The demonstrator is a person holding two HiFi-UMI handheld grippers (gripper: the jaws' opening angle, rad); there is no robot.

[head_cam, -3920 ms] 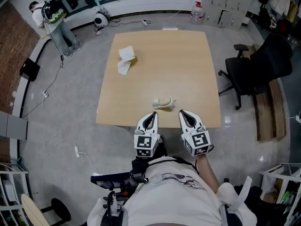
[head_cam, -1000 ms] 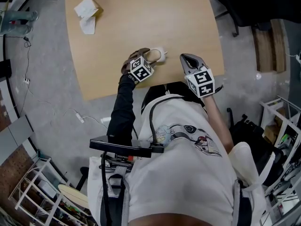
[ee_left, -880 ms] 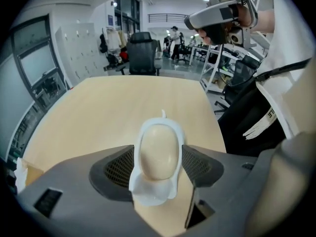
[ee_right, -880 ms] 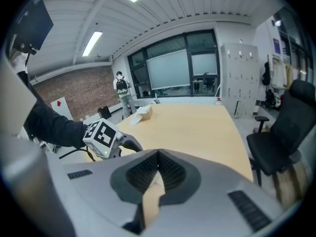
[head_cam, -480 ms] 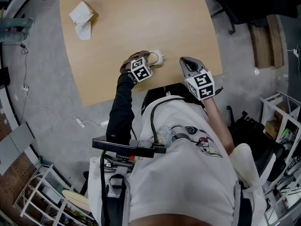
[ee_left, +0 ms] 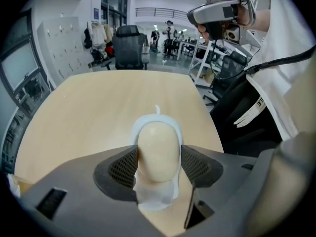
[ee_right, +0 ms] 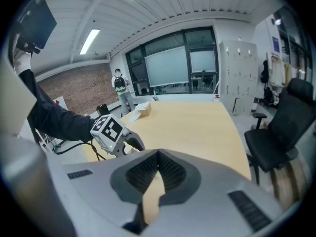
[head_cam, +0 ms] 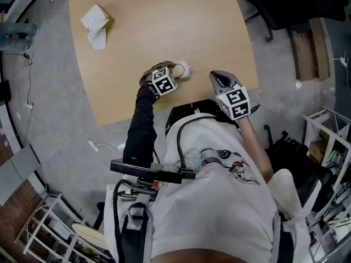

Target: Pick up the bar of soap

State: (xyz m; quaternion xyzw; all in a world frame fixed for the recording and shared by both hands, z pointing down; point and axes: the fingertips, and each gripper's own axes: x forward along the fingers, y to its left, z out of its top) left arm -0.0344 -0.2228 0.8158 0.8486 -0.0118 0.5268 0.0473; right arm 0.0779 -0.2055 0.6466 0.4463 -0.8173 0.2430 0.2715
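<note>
A cream oval bar of soap lies in a white soap dish on the light wooden table. My left gripper is shut on the soap, its mesh pads pressed against both sides. In the head view the left gripper is at the dish near the table's front edge, and the soap is mostly hidden. My right gripper hovers just right of it over the table edge. Its pads meet, and the right gripper is shut on nothing.
A small cardboard box with white paper sits at the table's far left. A black office chair and a wooden pallet stand to the right. A person stands far off by the windows.
Since the earliest frame my left gripper reached forward to the dish and shut on the soap. Over the last second it shifted slightly right. The right gripper barely moved.
</note>
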